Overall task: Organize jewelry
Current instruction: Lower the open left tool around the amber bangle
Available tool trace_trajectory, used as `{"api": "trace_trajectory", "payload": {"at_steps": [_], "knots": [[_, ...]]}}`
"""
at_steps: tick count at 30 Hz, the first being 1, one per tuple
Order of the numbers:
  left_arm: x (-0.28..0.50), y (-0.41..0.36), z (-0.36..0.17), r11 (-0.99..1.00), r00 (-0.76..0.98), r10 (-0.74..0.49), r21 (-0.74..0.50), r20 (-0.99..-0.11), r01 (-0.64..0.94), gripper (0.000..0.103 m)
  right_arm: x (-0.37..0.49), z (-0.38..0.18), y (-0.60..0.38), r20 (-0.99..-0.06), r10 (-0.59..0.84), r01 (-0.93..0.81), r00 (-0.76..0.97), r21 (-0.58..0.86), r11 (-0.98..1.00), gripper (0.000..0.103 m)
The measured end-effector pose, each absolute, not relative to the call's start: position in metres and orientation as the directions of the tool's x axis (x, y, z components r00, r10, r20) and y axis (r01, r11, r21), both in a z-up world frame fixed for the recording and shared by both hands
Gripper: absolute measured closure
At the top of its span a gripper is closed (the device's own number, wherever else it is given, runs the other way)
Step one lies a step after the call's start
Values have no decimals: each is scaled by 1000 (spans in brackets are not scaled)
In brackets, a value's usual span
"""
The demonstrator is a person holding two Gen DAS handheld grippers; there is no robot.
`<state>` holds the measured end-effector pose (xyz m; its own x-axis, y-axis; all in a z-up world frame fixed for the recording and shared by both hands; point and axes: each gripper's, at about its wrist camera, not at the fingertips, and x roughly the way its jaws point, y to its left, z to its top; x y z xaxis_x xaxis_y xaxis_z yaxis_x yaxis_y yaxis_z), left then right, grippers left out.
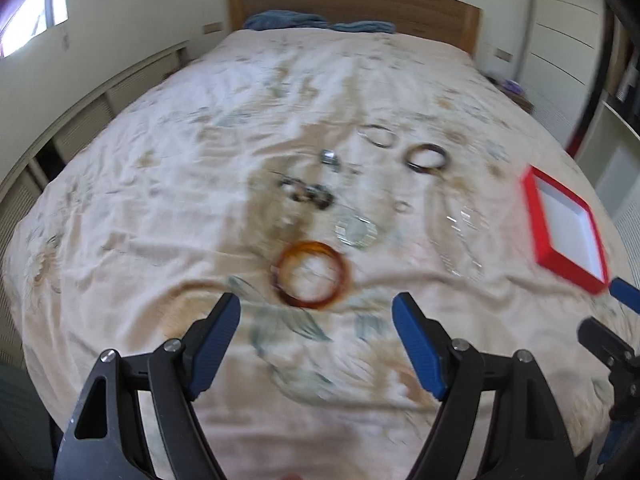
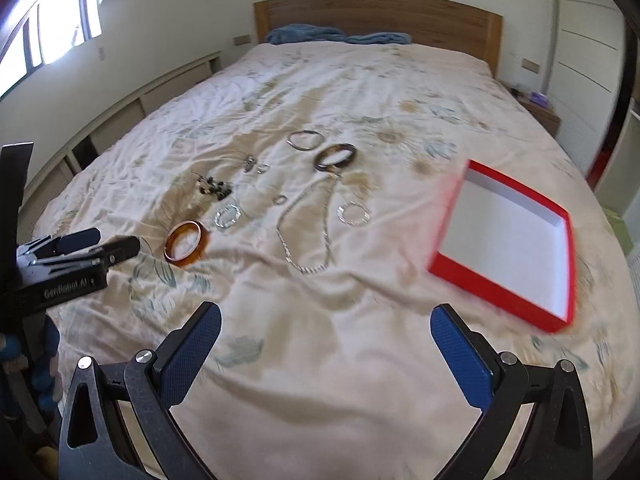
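Observation:
Jewelry lies scattered on a floral bedspread (image 2: 328,360). An amber bangle (image 1: 311,276) (image 2: 187,243) sits nearest, just beyond my open left gripper (image 1: 316,308) (image 2: 116,246). Farther back lie a dark tortoiseshell bangle (image 1: 426,158) (image 2: 335,157), a thin silver bangle (image 1: 378,136) (image 2: 305,139), a silver chain necklace (image 2: 306,232), sparkly hoops (image 2: 228,216) (image 2: 353,213) and a dark beaded piece (image 1: 308,194) (image 2: 214,188). A red box (image 1: 566,224) (image 2: 508,240) with a white inside rests empty at the right. My right gripper (image 2: 326,320) is open above bare bedspread, left of the box.
A wooden headboard (image 2: 376,16) and blue pillows (image 2: 304,34) stand at the far end. Low cabinets (image 2: 120,120) run along the left wall under a window. A nightstand (image 2: 540,114) and wardrobe doors are at the right.

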<state>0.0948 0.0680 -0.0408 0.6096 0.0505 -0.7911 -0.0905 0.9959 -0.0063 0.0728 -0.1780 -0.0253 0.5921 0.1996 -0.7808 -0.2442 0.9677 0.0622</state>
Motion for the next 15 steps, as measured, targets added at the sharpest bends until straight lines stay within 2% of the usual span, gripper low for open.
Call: {"api": "trace_trajectory", "payload": {"at_steps": [5, 8, 10, 12, 15], "knots": [[124, 88, -64, 996, 573, 36, -18, -818, -89, 26, 109, -45, -163, -784, 289, -304, 549, 135, 943, 2], [143, 96, -79, 996, 553, 28, -23, -833, -85, 28, 133, -64, -162, -797, 314, -290, 516, 182, 939, 10], [155, 99, -88, 998, 547, 17, -23, -837, -66, 32, 151, -79, -161, -811, 326, -273, 486, 214, 938, 12], [168, 100, -97, 999, 538, -5, -25, -843, -29, 45, 165, -93, -161, -819, 346, -264, 458, 246, 933, 12], [183, 101, -107, 999, 528, -40, -30, -848, 27, 50, 183, -111, -154, -831, 365, -264, 420, 273, 925, 12]]}}
